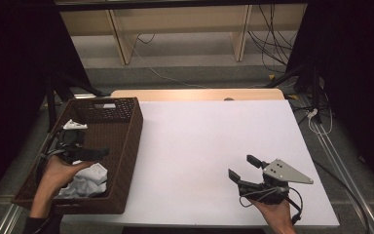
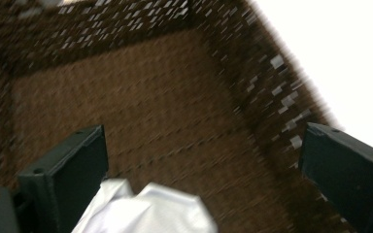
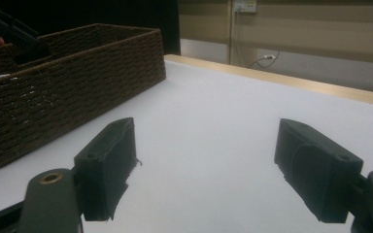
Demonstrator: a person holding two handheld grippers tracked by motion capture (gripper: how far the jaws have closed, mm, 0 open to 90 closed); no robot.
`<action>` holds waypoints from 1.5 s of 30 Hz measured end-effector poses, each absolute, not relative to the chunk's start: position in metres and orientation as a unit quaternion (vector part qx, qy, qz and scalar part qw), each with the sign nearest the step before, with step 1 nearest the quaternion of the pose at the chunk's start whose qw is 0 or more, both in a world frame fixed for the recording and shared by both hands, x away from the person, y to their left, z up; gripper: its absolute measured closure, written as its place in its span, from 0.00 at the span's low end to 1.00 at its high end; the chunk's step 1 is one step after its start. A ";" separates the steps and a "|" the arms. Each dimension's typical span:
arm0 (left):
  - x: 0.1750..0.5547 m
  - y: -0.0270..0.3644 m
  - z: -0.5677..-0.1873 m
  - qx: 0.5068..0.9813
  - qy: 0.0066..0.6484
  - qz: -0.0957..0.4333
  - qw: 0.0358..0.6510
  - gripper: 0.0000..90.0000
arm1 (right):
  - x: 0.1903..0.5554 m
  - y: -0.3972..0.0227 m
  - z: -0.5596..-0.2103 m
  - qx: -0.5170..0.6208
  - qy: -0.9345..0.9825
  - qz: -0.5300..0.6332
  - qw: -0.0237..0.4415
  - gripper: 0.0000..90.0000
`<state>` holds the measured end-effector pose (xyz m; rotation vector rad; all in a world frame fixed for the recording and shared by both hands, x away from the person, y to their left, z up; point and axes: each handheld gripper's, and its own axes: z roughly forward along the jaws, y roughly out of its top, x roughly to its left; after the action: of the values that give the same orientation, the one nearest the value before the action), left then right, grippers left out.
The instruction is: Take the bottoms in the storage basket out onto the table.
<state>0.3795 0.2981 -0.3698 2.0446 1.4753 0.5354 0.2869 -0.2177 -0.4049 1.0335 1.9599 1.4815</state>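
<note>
Hand-held gripper jaws on the left (image 2: 201,174) gaped wide above white crumpled cloth (image 1: 88,179) already in the wicker basket (image 1: 131,141), while the right hand-held gripper (image 1: 243,168) rested wide and empty over the bare table (image 1: 199,136), suggesting the task was near done.

Rough woven wicker basket (image 1: 126,146), matt white tabletop (image 1: 209,141)

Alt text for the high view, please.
A person's left gripper reaches into a brown wicker basket holding white crumpled material, at the white table's left edge. The right gripper rests open near the table's front right.
</note>
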 end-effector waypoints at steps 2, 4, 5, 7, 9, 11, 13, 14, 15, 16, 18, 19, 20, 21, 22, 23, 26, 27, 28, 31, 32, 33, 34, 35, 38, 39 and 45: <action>0.380 0.303 -0.373 0.763 0.555 0.200 0.265 0.04 | 0.287 -0.217 -0.405 0.376 0.715 0.540 0.237 0.27; 0.380 0.308 -0.376 0.765 0.560 0.195 0.251 0.05 | 0.287 -0.217 -0.405 0.376 0.715 0.540 0.237 0.27; 0.381 0.310 -0.377 0.766 0.562 0.193 0.245 0.05 | 0.287 -0.217 -0.405 0.376 0.715 0.540 0.237 0.27; 0.382 0.314 -0.381 0.768 0.568 0.187 0.230 0.05 | 0.287 -0.217 -0.405 0.376 0.715 0.540 0.236 0.27; 0.383 0.317 -0.386 0.770 0.572 0.183 0.215 0.05 | 0.287 -0.216 -0.405 0.374 0.717 0.538 0.237 0.27; 0.383 0.318 -0.388 0.771 0.573 0.183 0.210 0.05 | 0.287 -0.216 -0.405 0.373 0.717 0.538 0.238 0.27; 0.383 0.320 -0.391 0.772 0.576 0.180 0.200 0.05 | 0.287 -0.216 -0.405 0.373 0.718 0.536 0.238 0.27; 0.384 0.322 -0.395 0.774 0.578 0.174 0.192 0.05 | 0.286 -0.215 -0.405 0.373 0.719 0.535 0.239 0.27; 0.385 0.324 -0.396 0.776 0.578 0.171 0.188 0.05 | 0.286 -0.215 -0.405 0.373 0.720 0.535 0.239 0.27; 0.385 0.325 -0.398 0.777 0.577 0.169 0.185 0.05 | 0.286 -0.215 -0.405 0.372 0.721 0.534 0.240 0.27; 0.384 0.326 -0.400 0.781 0.575 0.168 0.176 0.05 | 0.286 -0.215 -0.406 0.372 0.721 0.534 0.240 0.27; 0.384 0.327 -0.400 0.783 0.575 0.166 0.173 0.05 | 0.286 -0.215 -0.406 0.372 0.721 0.533 0.240 0.27; 0.384 0.327 -0.401 0.784 0.574 0.164 0.168 0.05 | 0.286 -0.215 -0.406 0.373 0.721 0.533 0.239 0.27; 0.384 0.328 -0.402 0.785 0.574 0.164 0.166 0.05 | 0.287 -0.215 -0.406 0.374 0.721 0.532 0.239 0.27; 0.384 0.328 -0.403 0.786 0.573 0.163 0.163 0.05 | 0.287 -0.215 -0.406 0.375 0.720 0.532 0.239 0.27; 0.384 0.328 -0.403 0.786 0.573 0.163 0.163 0.05 | 0.287 -0.215 -0.406 0.375 0.720 0.532 0.239 0.27; 0.384 0.330 -0.406 0.792 0.571 0.154 0.153 0.05 | 0.287 -0.216 -0.406 0.376 0.720 0.531 0.240 0.28; 0.384 0.330 -0.406 0.792 0.571 0.154 0.153 0.05 | 0.287 -0.216 -0.406 0.376 0.720 0.531 0.240 0.28; 0.384 0.331 -0.407 0.794 0.570 0.148 0.151 0.05 | 0.287 -0.216 -0.405 0.377 0.720 0.531 0.240 0.28; 0.384 0.333 -0.408 0.794 0.571 0.145 0.148 0.05 | 0.287 -0.216 -0.406 0.378 0.719 0.533 0.237 0.28; 0.384 0.334 -0.411 0.795 0.573 0.145 0.137 0.05 | 0.287 -0.217 -0.406 0.378 0.718 0.534 0.236 0.28; 0.384 0.334 -0.411 0.795 0.573 0.145 0.137 0.05 | 0.287 -0.217 -0.406 0.378 0.718 0.534 0.236 0.28; 0.384 0.335 -0.413 0.797 0.573 0.141 0.130 0.05 | 0.288 -0.217 -0.406 0.379 0.719 0.533 0.236 0.28; 0.384 0.335 -0.415 0.798 0.573 0.137 0.129 0.05 | 0.288 -0.217 -0.406 0.379 0.718 0.534 0.236 0.28; 0.384 0.335 -0.416 0.802 0.570 0.129 0.125 0.06 | 0.288 -0.217 -0.406 0.378 0.719 0.533 0.236 0.28; 0.384 0.335 -0.416 0.803 0.569 0.126 0.124 0.06 | 0.288 -0.216 -0.406 0.379 0.719 0.533 0.235 0.28; 0.384 0.336 -0.417 0.805 0.569 0.121 0.111 0.06 | 0.288 -0.216 -0.407 0.379 0.720 0.533 0.234 0.28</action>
<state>0.3835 0.3355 -0.4170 2.3658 1.6723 0.3563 0.2880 -0.2160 -0.4067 1.0397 1.9750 1.4628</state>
